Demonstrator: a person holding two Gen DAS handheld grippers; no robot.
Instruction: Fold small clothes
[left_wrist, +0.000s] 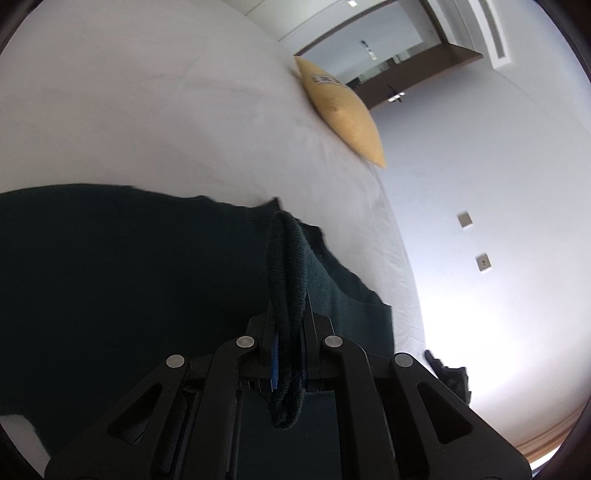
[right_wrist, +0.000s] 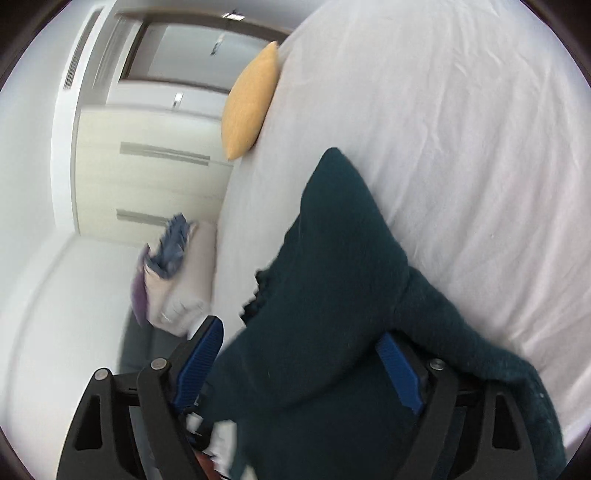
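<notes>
Your left gripper (left_wrist: 287, 325) is clamped on a rolled hem of the dark green knit garment (left_wrist: 129, 288) — the ribbed edge loops up out of the closed jaws, and the rest of the cloth spreads flat away to the left across the white bed (left_wrist: 166, 110). In that view the garment's far edge runs roughly parallel to the bed's side edge, and a yellow cushion (left_wrist: 343, 114) sits well apart from it, up against the far edge of the bed.

Your right gripper (right_wrist: 303, 354) stands wide apart. The garment (right_wrist: 332, 266) bunches up between the blue pads (right_wrist: 400, 373), but they do not look to be pressing on it, so you have nothing held on this side. From here the cloth rises in a peak toward the middle of the bed, with the near part draped over the gripper's right-hand linkage. Off the bed's left edge lies a blurred pile of pale and blue cloth (right_wrist: 170, 266), apart from the garment.

Expect the garment to behave as a soft, fairly thick knit — light enough to lift by one edge, but floppy, stretchy, and inclined to sag and fold on itself. It should not slip much in the ribbed pads. Take it at the firm bands, a hem or cuff or shoulder seam, not in the loose middle, where you would only gather a handful and drag wrinkles into the fold.
</notes>
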